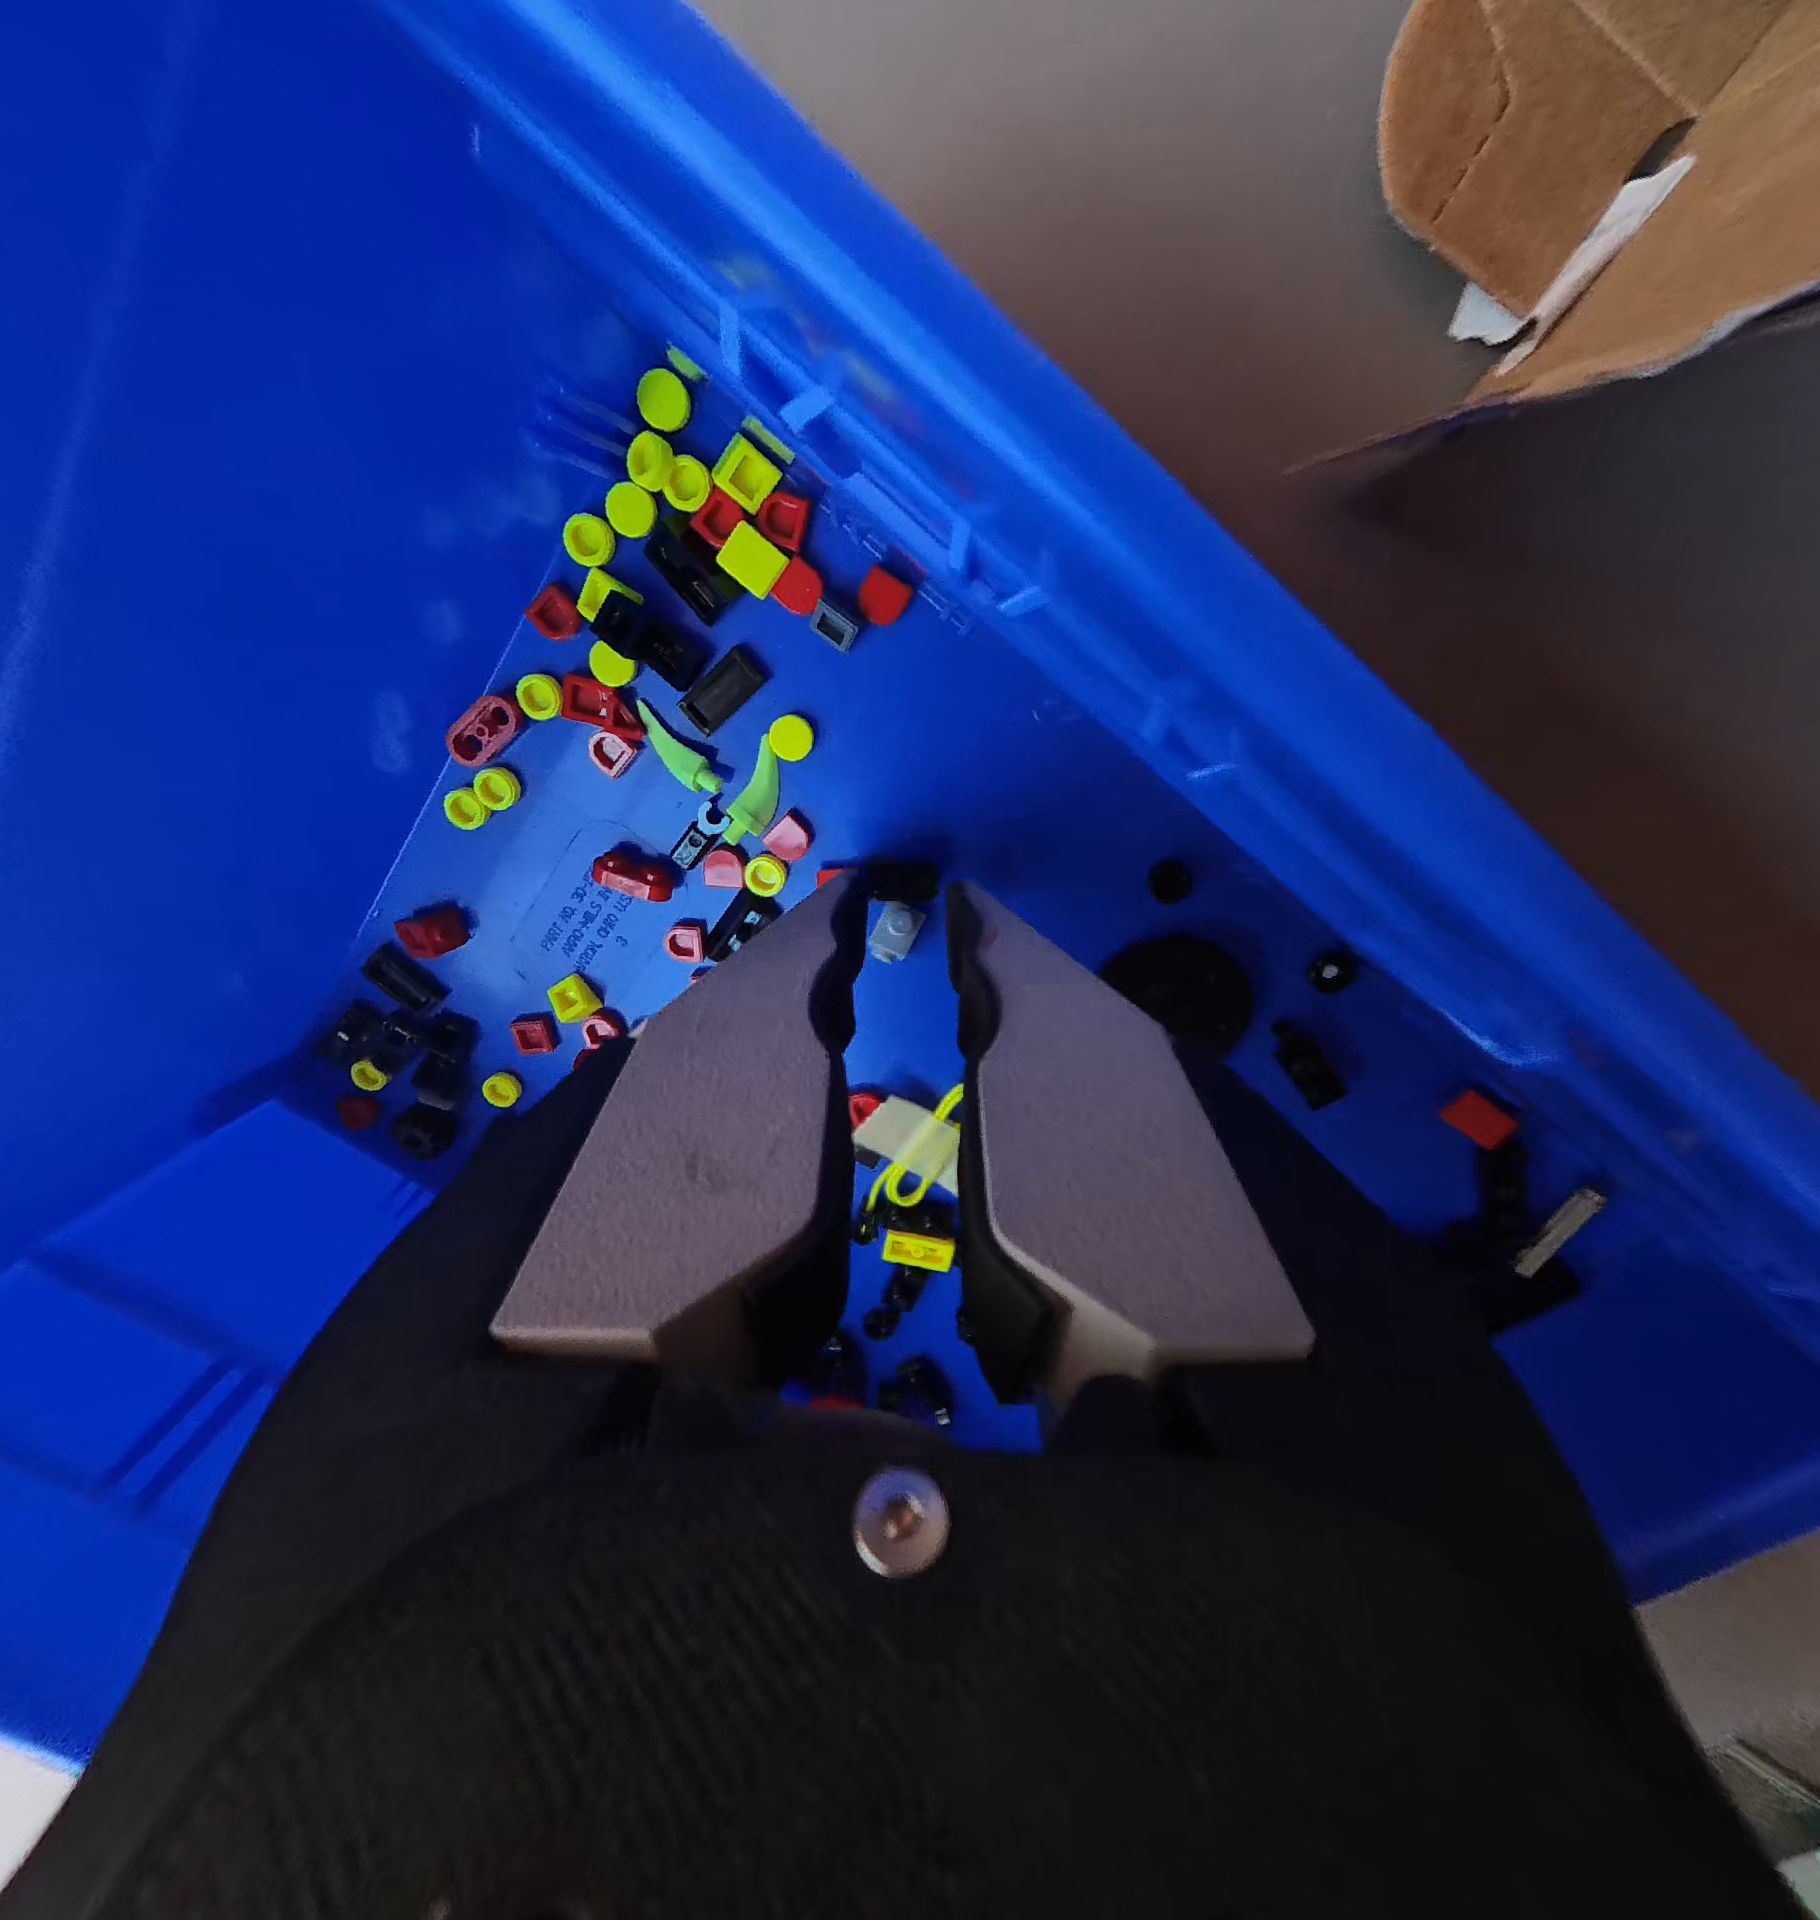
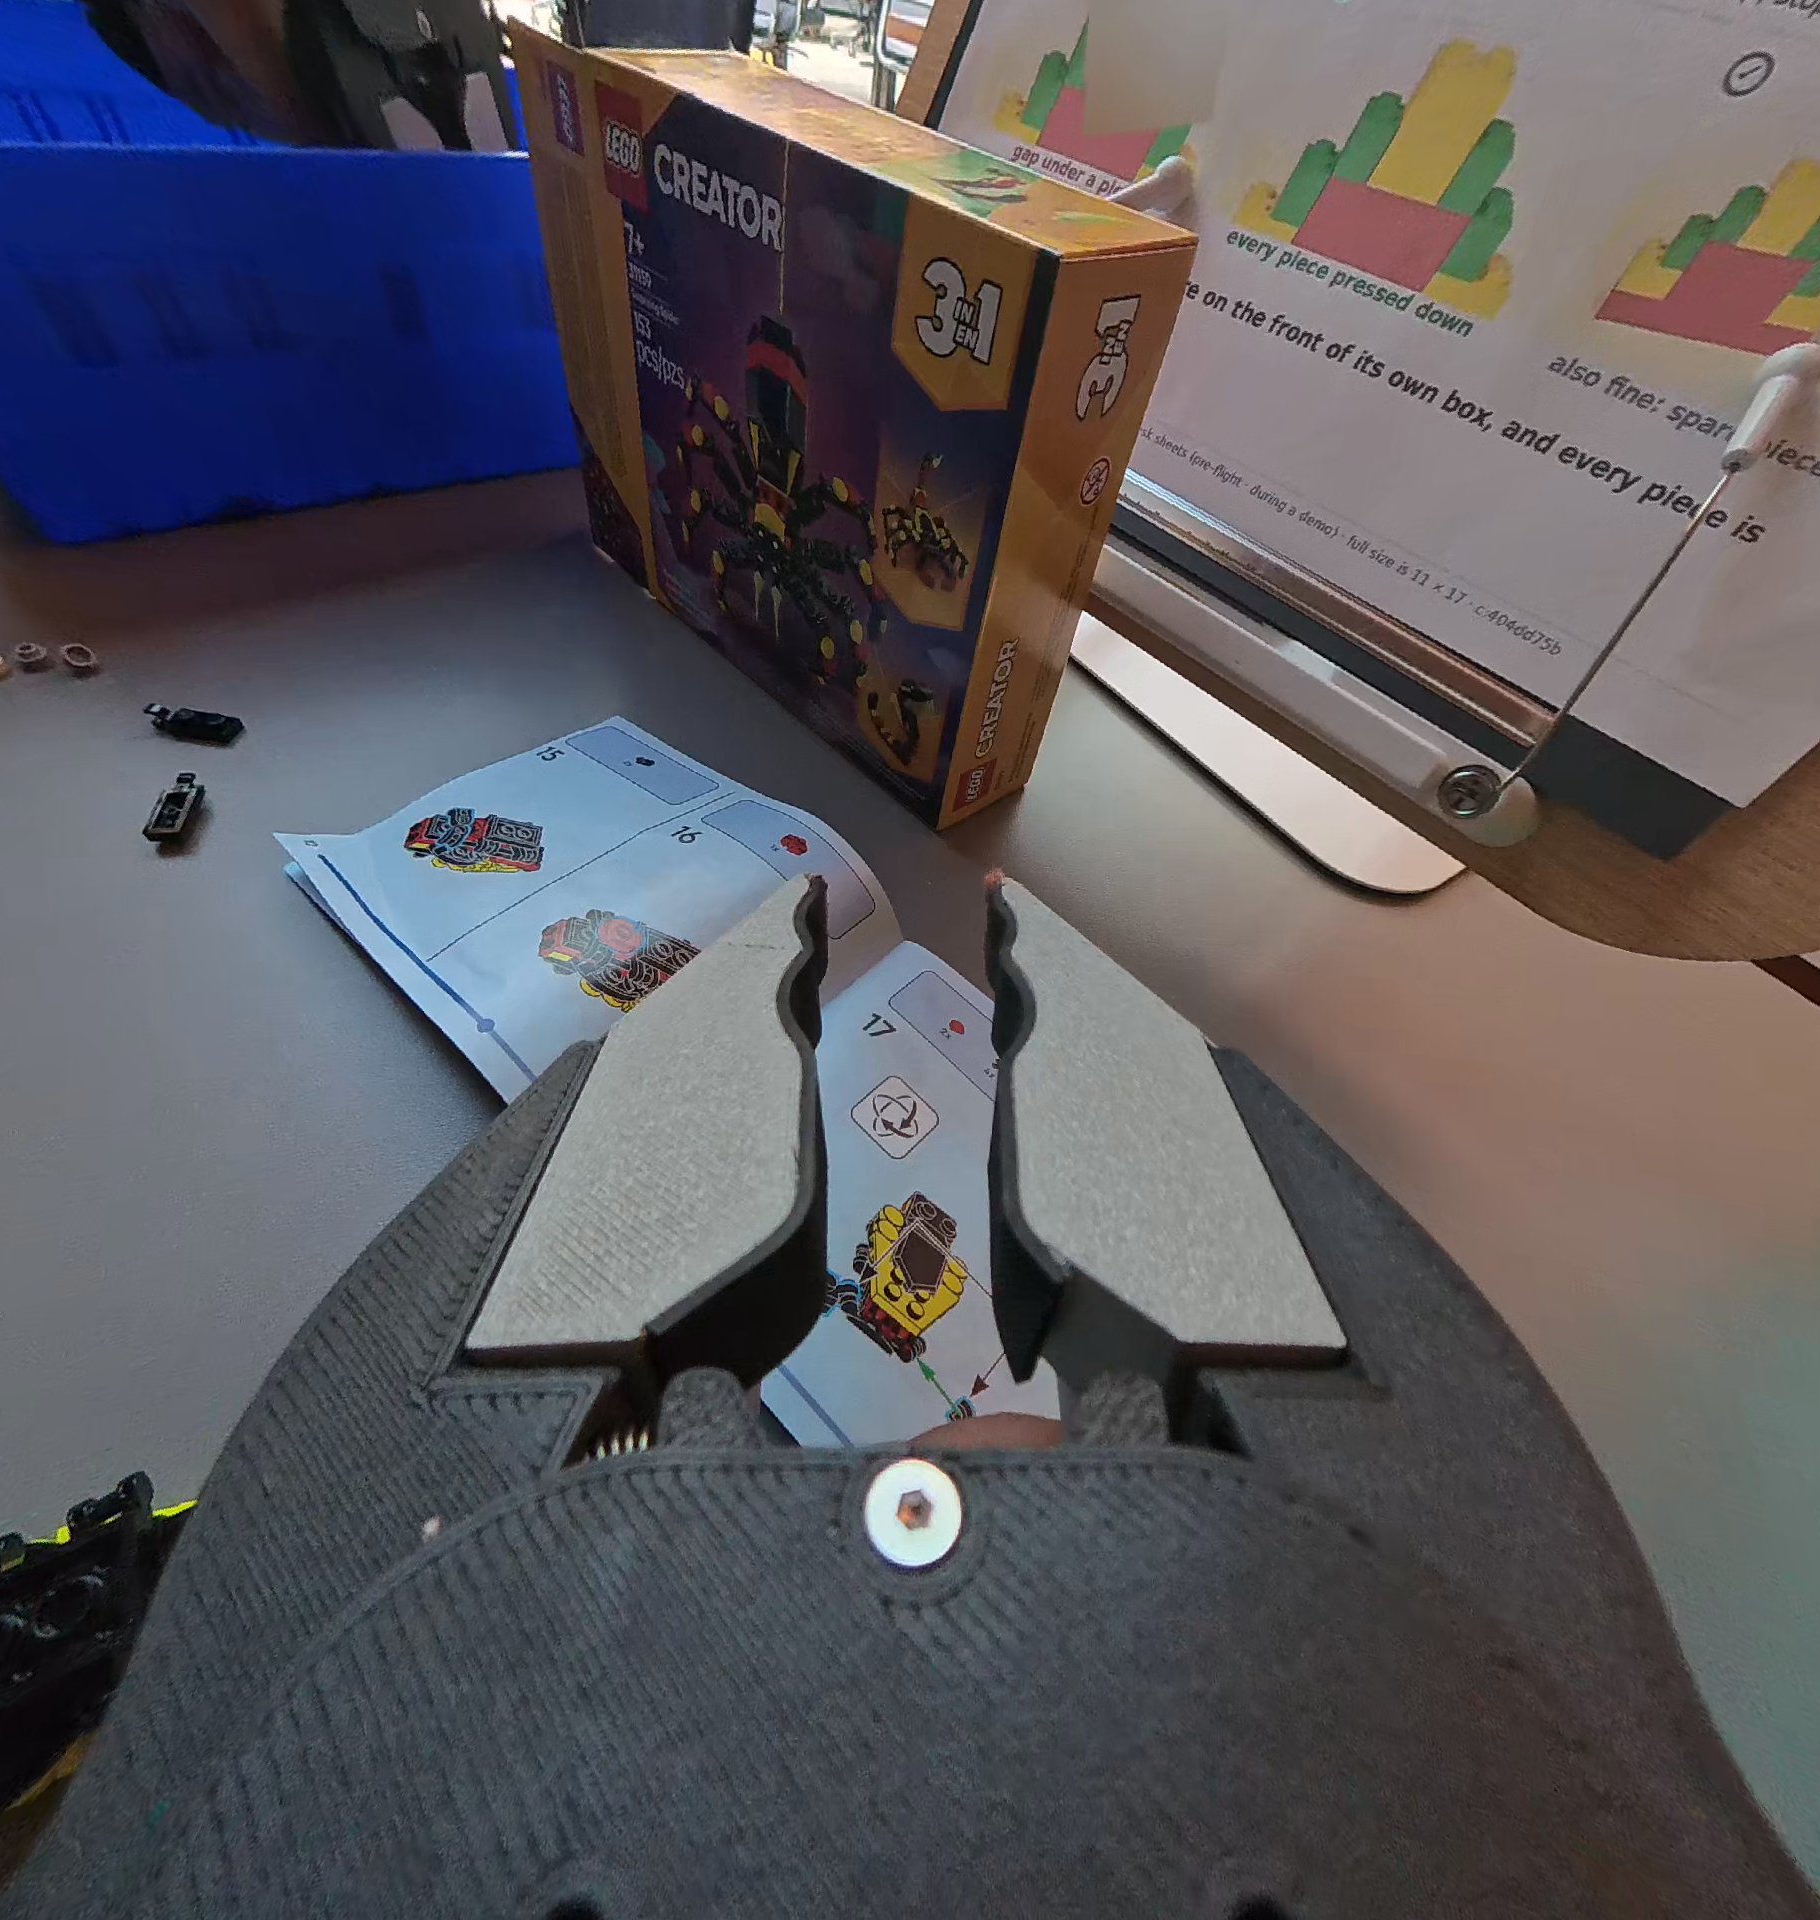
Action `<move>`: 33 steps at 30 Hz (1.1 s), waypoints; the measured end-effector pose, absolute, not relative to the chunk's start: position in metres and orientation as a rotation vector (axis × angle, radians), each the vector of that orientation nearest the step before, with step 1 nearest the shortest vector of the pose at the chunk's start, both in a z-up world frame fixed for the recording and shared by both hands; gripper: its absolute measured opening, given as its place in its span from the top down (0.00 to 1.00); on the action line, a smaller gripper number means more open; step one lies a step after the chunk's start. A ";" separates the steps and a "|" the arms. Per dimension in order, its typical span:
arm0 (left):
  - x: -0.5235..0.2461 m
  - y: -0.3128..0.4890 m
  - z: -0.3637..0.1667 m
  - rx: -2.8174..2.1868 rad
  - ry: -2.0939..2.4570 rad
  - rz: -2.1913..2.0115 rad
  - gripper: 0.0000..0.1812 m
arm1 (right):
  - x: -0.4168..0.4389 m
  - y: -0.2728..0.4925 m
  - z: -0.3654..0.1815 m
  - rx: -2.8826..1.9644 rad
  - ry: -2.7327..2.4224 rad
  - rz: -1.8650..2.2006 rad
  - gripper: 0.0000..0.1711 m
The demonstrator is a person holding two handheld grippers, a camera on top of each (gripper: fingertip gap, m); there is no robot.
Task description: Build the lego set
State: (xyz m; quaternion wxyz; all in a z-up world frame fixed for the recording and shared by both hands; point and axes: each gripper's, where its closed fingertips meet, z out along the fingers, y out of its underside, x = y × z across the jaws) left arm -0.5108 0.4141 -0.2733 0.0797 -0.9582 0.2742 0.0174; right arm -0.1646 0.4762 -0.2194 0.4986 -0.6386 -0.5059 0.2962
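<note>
Dozens of small glossy plastic pieces, round yellow studs (image 1: 631,509), red slopes and black plates, lie scattered on the smooth floor of the blue bin (image 1: 262,520). I hold my left gripper (image 1: 904,904) inside it, jaws parted, a little grey brick (image 1: 895,930) lying just between the tips, ungrasped. My right gripper (image 2: 904,883), ribbed black body with matte grey fingers, hangs released over the open paper instruction booklet (image 2: 532,894) on the brown table (image 2: 158,1091), near the upright cardboard set box (image 2: 844,436).
</note>
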 end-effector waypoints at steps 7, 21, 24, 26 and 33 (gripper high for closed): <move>-0.513 0.413 -0.277 -2.890 0.820 0.090 0.94 | -0.165 0.475 -0.219 -1.541 -1.231 0.716 0.85; -0.510 0.416 -0.271 -2.857 0.840 0.066 0.98 | -0.165 0.475 -0.219 -1.539 -1.227 0.716 0.85; -0.513 0.418 -0.259 -2.830 0.831 0.076 0.98 | -0.165 0.475 -0.219 -1.539 -1.228 0.715 0.85; -0.517 0.418 -0.251 -2.812 0.822 0.096 0.98 | -0.165 0.475 -0.219 -1.540 -1.229 0.714 0.85; -0.522 0.407 -0.192 -2.667 0.735 0.196 0.98 | -0.165 0.474 -0.218 -1.532 -1.231 0.715 0.85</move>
